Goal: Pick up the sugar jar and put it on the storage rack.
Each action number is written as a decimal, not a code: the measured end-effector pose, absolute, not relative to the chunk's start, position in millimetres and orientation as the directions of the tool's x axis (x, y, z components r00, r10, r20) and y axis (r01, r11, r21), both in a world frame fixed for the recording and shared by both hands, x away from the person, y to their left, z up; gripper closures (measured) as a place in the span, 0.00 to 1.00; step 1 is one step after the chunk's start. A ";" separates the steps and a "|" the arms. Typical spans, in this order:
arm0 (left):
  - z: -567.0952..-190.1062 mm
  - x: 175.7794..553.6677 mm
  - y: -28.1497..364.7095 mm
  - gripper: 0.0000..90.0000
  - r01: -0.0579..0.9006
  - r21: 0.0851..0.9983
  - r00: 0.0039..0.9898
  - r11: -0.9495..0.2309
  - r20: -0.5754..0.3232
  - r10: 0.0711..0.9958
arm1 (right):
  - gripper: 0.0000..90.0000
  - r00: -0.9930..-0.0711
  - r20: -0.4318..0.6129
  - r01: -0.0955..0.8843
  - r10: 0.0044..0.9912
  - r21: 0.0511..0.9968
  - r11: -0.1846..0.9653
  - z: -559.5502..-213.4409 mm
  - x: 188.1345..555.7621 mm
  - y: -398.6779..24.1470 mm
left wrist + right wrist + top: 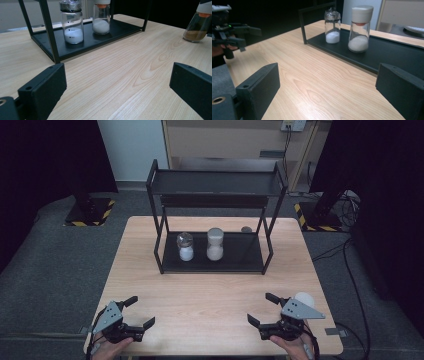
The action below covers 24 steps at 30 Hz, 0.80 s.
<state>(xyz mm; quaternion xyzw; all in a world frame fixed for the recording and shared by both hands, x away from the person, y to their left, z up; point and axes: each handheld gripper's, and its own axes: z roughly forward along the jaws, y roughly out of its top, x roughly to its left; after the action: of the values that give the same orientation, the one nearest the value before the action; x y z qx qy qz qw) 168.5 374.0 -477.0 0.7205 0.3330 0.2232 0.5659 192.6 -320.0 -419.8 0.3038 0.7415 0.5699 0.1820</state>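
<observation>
A black two-tier rack [212, 265] stands mid-table. Its lower shelf holds two glass jars of white powder: a foil-topped jar [185, 246] on the left and a white-capped jar [215, 244] on the right. In the left gripper view they are the foil-topped jar [72, 23] and the white-capped jar [101, 18]. A white-capped jar of brown spice [304, 298] stands just behind my right gripper [261, 308], which is open and empty near the front edge. My left gripper [141, 311] is open and empty at the front left. The spice jar [196, 27] stands tilted-looking at far right.
The rack's upper shelf [217, 182] is bare. A small dark round object [246, 229] lies on the wooden table [210, 295] behind the rack. In the right gripper view the other hand's gripper [234, 32] is far left. Dark stands and cables lie on the floor.
</observation>
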 end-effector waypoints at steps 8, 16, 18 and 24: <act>-477.3 168.8 374.5 0.00 0.226 0.965 0.682 -0.136 -0.057 0.729 | 0.07 -0.738 0.072 0.244 0.671 0.955 0.166 -432.5 194.2 -322.2; -477.7 169.5 374.6 0.00 0.222 0.965 0.691 -0.136 -0.057 0.721 | 0.07 -0.741 0.056 0.229 0.669 0.958 0.173 -437.4 194.1 -321.8; -478.0 169.8 375.0 0.00 0.221 0.966 0.693 -0.134 -0.059 0.718 | 0.07 -0.744 0.043 0.219 0.667 0.958 0.182 -438.0 193.7 -320.5; -478.1 169.9 375.5 0.00 0.221 0.966 0.694 -0.131 -0.062 0.717 | 0.07 -0.746 0.037 0.213 0.665 0.959 0.185 -439.4 194.2 -320.1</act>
<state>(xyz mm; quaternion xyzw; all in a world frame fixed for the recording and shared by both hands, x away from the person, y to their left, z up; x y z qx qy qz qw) 169.9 375.5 -478.1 0.7201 0.3258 0.2163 0.5731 194.2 -320.1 -439.4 0.2951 0.7436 0.5659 0.1995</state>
